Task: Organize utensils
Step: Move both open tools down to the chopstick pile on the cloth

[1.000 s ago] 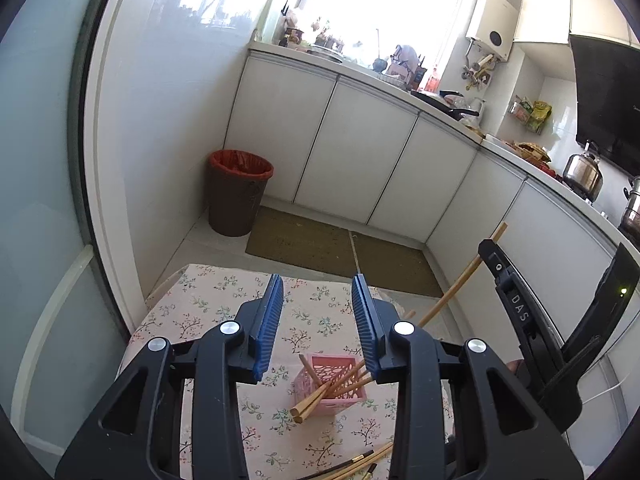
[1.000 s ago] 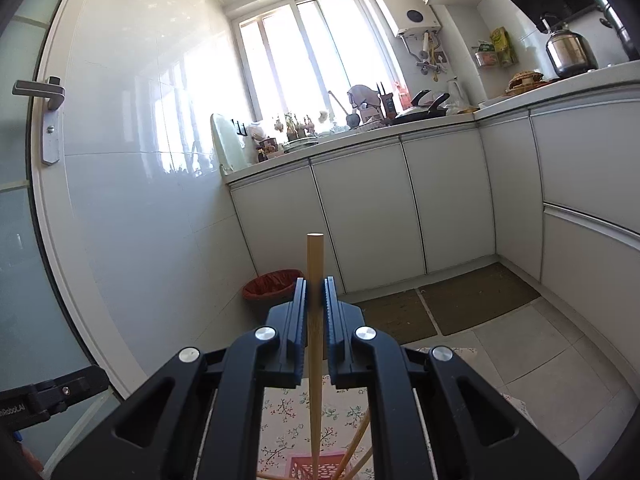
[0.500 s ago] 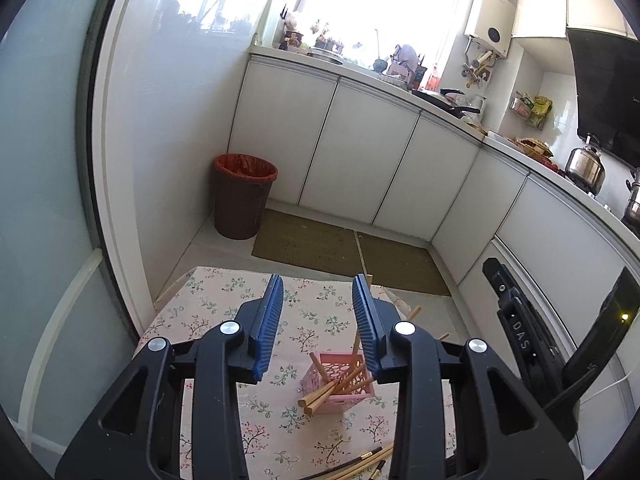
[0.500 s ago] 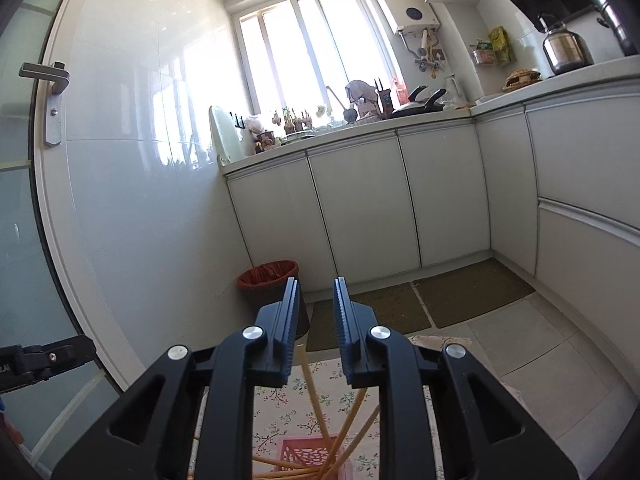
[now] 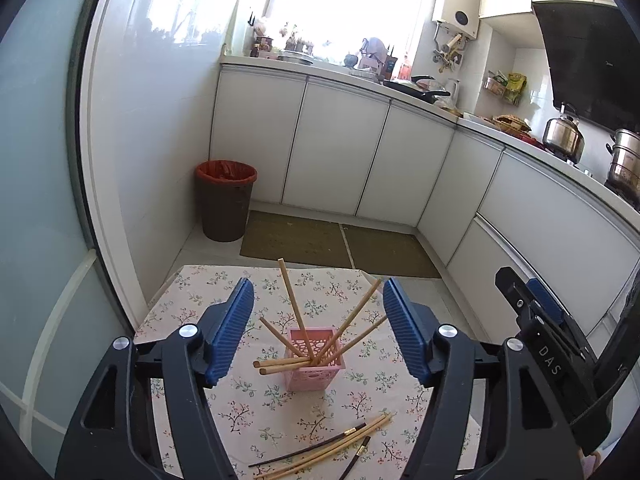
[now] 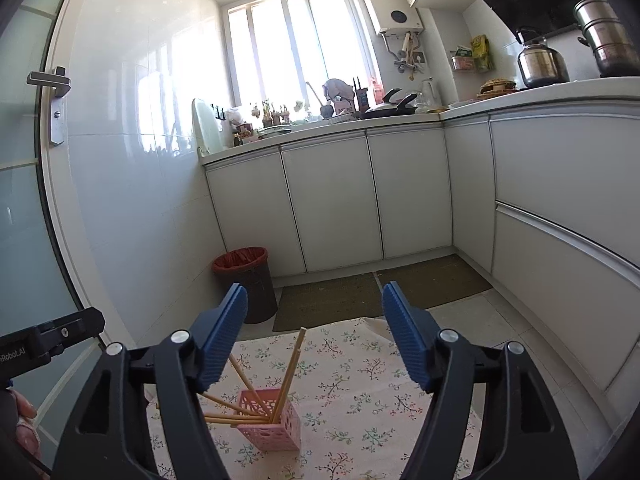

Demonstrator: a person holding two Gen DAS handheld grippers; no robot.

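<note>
Above the pink basket of chopsticks, both the left hand-held gripper and right hand-held gripper hover spread wide, empty; loose chopsticks lie nearer.

My left tool had matt black plastic arms, ribbed blue rubbery pads and shiny metal screw heads; my right tool looked the same. The tabletop wore a matt floral cloth. The pink holder was perforated plastic, its chopsticks pale, smooth wood. Near the tabletop's front edge lay more chopsticks, some dark and glossy with metal bands. Beyond, the cabinet doors were glossy white.
</note>
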